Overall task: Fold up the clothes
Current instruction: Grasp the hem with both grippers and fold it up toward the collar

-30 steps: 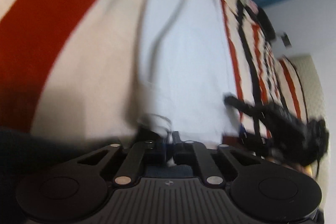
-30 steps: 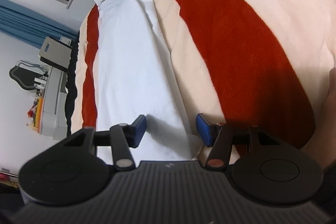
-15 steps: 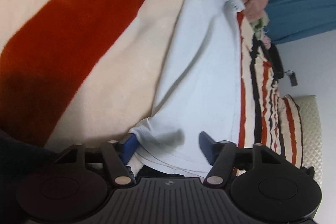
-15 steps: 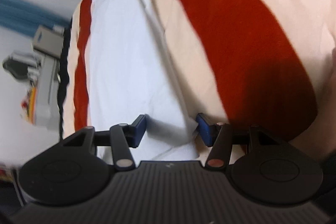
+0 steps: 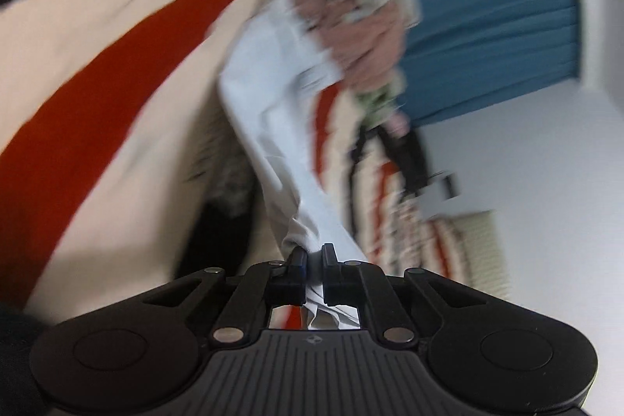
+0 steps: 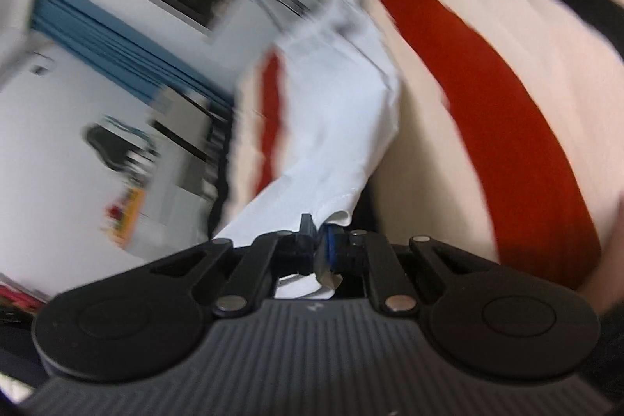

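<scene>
Nearest, left hand-held gripper [image 5: 312, 254]: fingers pressed together on a bunched hem corner of the pale blue garment [image 5: 273, 127], which climbs from the jaws toward 12 o'clock.
Right hand-held gripper [image 6: 316, 231]: jaws closed, pinching another folded edge of the same garment [image 6: 331, 112]; the cloth runs off toward 12 o'clock.
Garment position: partly lifted at the held end, its far end lying on the striped blanket [image 5: 97, 65] of the bed; both views are motion-blurred, so the exact lie is uncertain.
Handling: it looks thin, light and limp, sagging and creasing between the grips; it should drape rather than hold shape, and can slip from a shallow pinch.
Where to hold: hemmed corners and seams, where the cloth is doubled, give the surest bite.
Farther off: a heap of other clothes [image 5: 358, 10] at 12 o'clock, touching the garment's far end.
Background: blue curtain [image 5: 487, 26] at 2 o'clock.
Writing: only a small emblem on each gripper body; no readable label.
</scene>
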